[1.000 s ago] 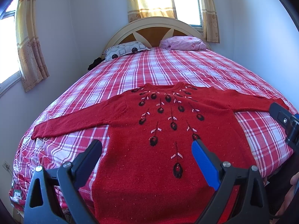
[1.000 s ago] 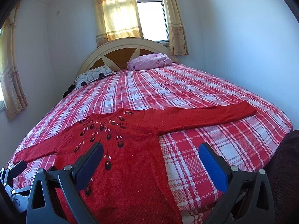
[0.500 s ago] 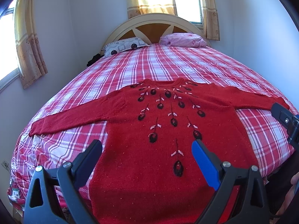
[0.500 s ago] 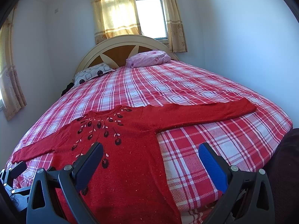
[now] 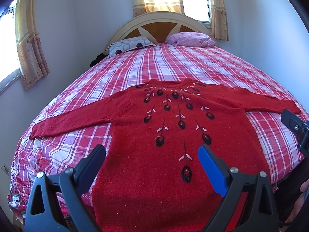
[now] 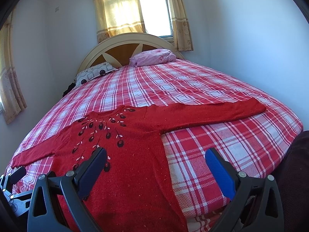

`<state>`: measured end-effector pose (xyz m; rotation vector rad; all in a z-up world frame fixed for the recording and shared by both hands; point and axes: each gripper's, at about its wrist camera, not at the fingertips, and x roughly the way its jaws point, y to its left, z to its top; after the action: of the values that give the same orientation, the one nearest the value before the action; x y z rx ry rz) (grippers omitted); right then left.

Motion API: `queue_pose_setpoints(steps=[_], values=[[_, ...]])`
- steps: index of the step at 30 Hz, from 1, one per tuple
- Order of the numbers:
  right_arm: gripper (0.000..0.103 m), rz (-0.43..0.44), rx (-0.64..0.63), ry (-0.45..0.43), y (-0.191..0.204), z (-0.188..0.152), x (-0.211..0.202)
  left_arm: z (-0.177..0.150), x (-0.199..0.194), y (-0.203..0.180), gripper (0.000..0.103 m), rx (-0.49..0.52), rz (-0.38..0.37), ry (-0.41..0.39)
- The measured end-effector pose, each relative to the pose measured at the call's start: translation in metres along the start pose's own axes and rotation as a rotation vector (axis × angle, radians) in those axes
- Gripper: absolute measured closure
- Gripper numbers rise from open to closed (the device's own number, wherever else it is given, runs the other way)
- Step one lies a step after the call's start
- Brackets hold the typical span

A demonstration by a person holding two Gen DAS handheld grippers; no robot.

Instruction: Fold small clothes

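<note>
A red knit sweater with dark embroidered flowers lies flat, front up, on the plaid bed, both sleeves spread out sideways. It also shows in the right wrist view. My left gripper is open and empty, hovering above the sweater's lower body. My right gripper is open and empty, above the sweater's right side seam near the hem. The right gripper's tip shows at the edge of the left wrist view.
The bed has a red and white plaid sheet. A patterned pillow and a pink pillow lie by the cream headboard. Walls stand close on both sides; curtained windows are behind and at left.
Both grippers have tilted and moved slightly forward and down over the bed, so the sweater sits lower in both views. Nothing was grasped; the sweater has not moved.
</note>
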<state>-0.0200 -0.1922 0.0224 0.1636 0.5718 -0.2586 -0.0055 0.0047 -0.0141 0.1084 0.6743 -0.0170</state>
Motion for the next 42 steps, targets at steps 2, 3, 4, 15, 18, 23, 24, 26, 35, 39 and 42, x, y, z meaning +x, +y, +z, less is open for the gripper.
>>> queue_pose_setpoints(steps=[2,3,4,15,18,23,24,26,35,39,42], values=[[0.001,-0.003,0.003,0.003,-0.001,0.000,0.002,-0.001,0.001,0.000,0.004,0.000,0.000,0.001],[0.001,-0.003,0.007,0.006,-0.003,-0.001,0.003,-0.001,0.002,0.000,0.004,0.000,0.000,0.002],[0.001,-0.003,0.011,0.010,-0.004,-0.001,0.005,-0.001,0.003,0.001,0.004,0.001,0.000,0.004],[0.001,-0.022,0.028,-0.018,-0.032,0.011,0.021,0.003,0.020,-0.002,0.004,0.002,-0.015,0.018],[0.001,-0.061,0.076,-0.051,-0.066,0.027,0.030,0.007,0.029,-0.001,0.004,0.003,-0.056,0.030],[0.001,-0.180,0.336,-0.082,-0.177,0.053,0.048,0.021,0.046,0.012,0.004,-0.019,-0.102,0.030],[0.002,-0.194,0.411,-0.070,-0.204,0.056,0.054,0.026,0.050,0.014,0.004,-0.019,-0.089,0.023],[0.008,-0.212,0.511,-0.051,-0.251,0.061,0.066,0.034,0.057,0.019,0.004,-0.021,-0.064,0.014],[0.030,-0.345,0.614,0.064,-0.365,0.086,0.145,0.051,0.100,0.033,0.004,-0.106,-0.042,0.088],[0.030,-0.367,0.579,0.171,-0.372,0.088,0.185,0.051,0.108,0.028,0.004,-0.106,-0.046,0.119],[0.031,-0.437,0.477,0.206,-0.359,0.086,0.200,0.051,0.110,0.027,0.004,-0.102,-0.038,0.127]])
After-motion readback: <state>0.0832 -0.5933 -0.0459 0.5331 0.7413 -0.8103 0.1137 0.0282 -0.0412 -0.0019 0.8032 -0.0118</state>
